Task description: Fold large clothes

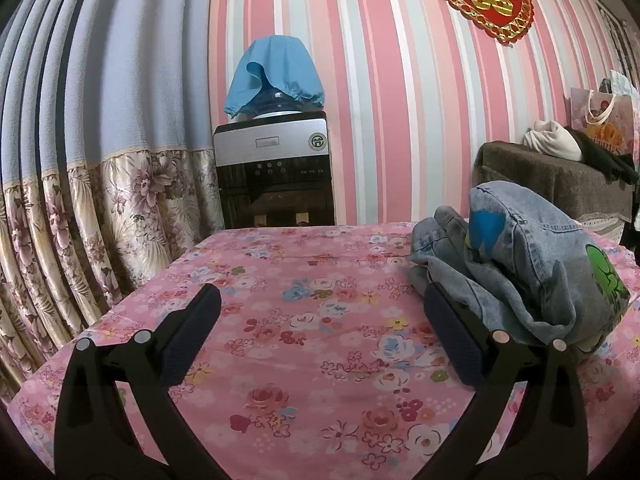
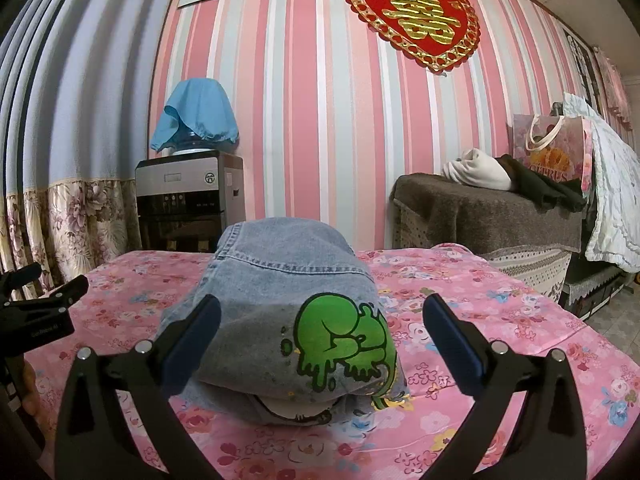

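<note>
A blue denim garment [image 2: 280, 304] with a green cartoon print lies folded in a bundle on the pink floral table cover [image 2: 500, 320]. My right gripper [image 2: 322, 332] is open and empty, its fingers spread either side of the bundle's near end, just above it. In the left wrist view the same denim bundle [image 1: 532, 264] lies to the right. My left gripper [image 1: 322, 332] is open and empty over the bare cover, its right finger [image 1: 452, 332] close beside the denim. The left gripper also shows at the left edge of the right wrist view [image 2: 44, 300].
A water dispenser [image 1: 276, 172] with a blue-covered bottle stands behind the table's far edge. Floral curtains [image 1: 80, 220] hang at the left. A brown covered cabinet [image 2: 492, 216] with folded clothes and a gift bag stands at the right by the striped wall.
</note>
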Demonstrator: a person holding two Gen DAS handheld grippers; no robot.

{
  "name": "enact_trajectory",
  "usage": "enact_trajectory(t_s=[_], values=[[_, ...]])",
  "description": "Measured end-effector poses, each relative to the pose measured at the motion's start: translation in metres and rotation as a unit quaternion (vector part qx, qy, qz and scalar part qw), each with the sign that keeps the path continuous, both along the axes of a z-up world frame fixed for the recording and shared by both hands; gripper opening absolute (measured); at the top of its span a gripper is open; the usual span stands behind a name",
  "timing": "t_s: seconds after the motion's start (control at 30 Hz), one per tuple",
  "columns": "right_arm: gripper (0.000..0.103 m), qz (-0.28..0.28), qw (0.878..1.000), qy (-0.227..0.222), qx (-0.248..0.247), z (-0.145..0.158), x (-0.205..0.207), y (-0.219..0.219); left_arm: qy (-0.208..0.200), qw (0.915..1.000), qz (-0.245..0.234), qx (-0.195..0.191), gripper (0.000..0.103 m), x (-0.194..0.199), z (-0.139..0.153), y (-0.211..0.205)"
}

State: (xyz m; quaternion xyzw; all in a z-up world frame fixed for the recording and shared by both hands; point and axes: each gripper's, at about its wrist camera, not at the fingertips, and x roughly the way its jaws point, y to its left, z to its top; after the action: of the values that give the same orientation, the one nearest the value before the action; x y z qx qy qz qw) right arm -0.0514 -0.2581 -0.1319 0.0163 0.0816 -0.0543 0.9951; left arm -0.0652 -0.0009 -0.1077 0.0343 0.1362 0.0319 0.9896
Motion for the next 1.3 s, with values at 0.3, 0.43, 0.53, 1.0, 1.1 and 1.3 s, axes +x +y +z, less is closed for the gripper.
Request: enact_trajectory(t_s=[0.3, 0.43, 0.53, 1.0, 1.1, 1.3], values=[[0.101, 0.0, 1.0, -0.002, -0.001, 0.0003, -0.0006, -0.0011, -0.001, 1.0, -0.007, -0.003, 0.1, 0.0007, -0.0001, 0.0037], [0.101, 0.0, 1.0, -0.001, -0.001, 0.0001, -0.0007, -0.0008, -0.001, 0.9999, -0.014, -0.007, 0.1, 0.0009, -0.0004, 0.0074], [0.101, -0.001, 1.0, -0.002, -0.001, 0.0002, -0.0008, -0.0005, -0.004, 0.9998, -0.016, -0.006, 0.1, -0.0003, -0.0001, 0.008], [0.101, 0.001, 1.0, 0.001, -0.002, -0.001, -0.0007, -0.0014, 0.01, 0.9994, -0.033, 0.003, 0.1, 0.0061, -0.0027, 0.0054], [0.101, 0.002, 1.0, 0.0, -0.002, -0.0013, 0.0, -0.0026, 0.012, 0.9992, -0.037, 0.005, 0.1, 0.0059, -0.0033, 0.0041], [0.101, 0.001, 1.0, -0.002, -0.003, -0.0027, 0.0002, -0.0047, 0.014, 0.9984, -0.054, 0.007, 0.1, 0.0041, -0.0036, 0.0019]])
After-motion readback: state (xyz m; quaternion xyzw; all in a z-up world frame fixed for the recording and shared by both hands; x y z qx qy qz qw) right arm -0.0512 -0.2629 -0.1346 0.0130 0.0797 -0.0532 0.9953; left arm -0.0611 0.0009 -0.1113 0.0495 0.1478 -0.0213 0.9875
